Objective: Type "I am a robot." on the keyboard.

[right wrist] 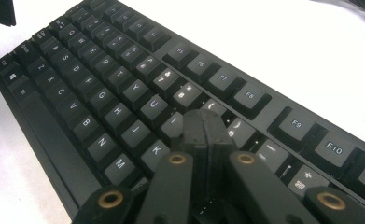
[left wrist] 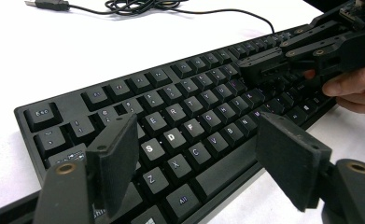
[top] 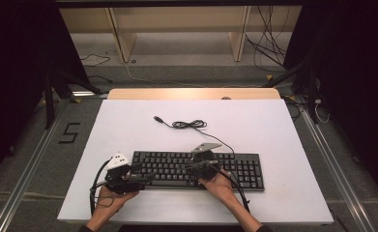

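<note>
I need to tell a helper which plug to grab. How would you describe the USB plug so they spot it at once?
On the white table top, look beyond the black keyboard. Its thin black cable bunches into a small coil there, and the USB plug is the loose end left of that coil.

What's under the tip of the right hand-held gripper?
Its shut tip sits over the keyboard, among the keys right of K and below the number row. The key directly beneath is covered.
</note>
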The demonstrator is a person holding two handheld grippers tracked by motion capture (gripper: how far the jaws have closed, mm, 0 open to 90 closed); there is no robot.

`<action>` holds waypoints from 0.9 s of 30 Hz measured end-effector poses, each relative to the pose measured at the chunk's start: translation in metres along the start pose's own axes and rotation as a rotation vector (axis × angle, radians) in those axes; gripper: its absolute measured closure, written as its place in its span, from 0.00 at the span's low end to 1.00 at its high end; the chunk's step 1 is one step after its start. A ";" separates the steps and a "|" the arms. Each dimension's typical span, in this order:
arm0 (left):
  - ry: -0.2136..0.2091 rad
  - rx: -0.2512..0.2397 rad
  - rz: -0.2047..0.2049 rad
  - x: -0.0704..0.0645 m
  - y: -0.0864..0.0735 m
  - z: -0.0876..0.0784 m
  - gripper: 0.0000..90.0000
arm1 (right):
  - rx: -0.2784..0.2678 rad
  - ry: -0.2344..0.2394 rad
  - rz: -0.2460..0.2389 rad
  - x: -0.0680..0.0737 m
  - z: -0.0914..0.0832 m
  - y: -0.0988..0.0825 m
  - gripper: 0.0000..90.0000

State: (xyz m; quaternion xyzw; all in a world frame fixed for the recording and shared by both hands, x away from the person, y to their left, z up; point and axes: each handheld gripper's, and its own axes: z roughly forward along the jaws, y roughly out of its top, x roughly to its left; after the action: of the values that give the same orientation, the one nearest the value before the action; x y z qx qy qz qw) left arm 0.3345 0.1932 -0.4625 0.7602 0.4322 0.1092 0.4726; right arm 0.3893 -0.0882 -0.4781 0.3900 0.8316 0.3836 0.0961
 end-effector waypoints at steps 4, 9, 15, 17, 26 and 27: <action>0.003 0.001 0.003 0.000 -0.001 0.001 0.33 | 0.000 0.005 0.005 0.000 0.000 0.000 1.00; 0.002 0.000 0.000 0.000 -0.001 0.001 0.33 | -0.021 0.016 0.024 -0.002 -0.003 0.000 1.00; 0.004 -0.011 0.001 0.001 -0.002 0.000 0.33 | -0.072 0.063 0.047 -0.003 -0.012 0.002 0.78; 0.005 -0.020 0.001 0.001 -0.001 -0.001 0.33 | -0.084 0.077 0.056 -0.001 -0.015 0.002 0.67; 0.016 -0.049 -0.013 0.005 -0.002 -0.005 0.33 | -0.124 0.129 0.040 0.005 -0.021 0.004 0.49; 0.016 -0.050 -0.013 0.005 -0.002 -0.005 0.33 | -0.125 0.132 0.037 0.005 -0.021 0.004 0.49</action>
State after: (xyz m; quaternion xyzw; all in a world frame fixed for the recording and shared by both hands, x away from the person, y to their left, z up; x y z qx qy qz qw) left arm 0.3338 0.2008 -0.4626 0.7443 0.4383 0.1230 0.4886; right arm 0.3786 -0.0944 -0.4604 0.3725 0.8031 0.4615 0.0581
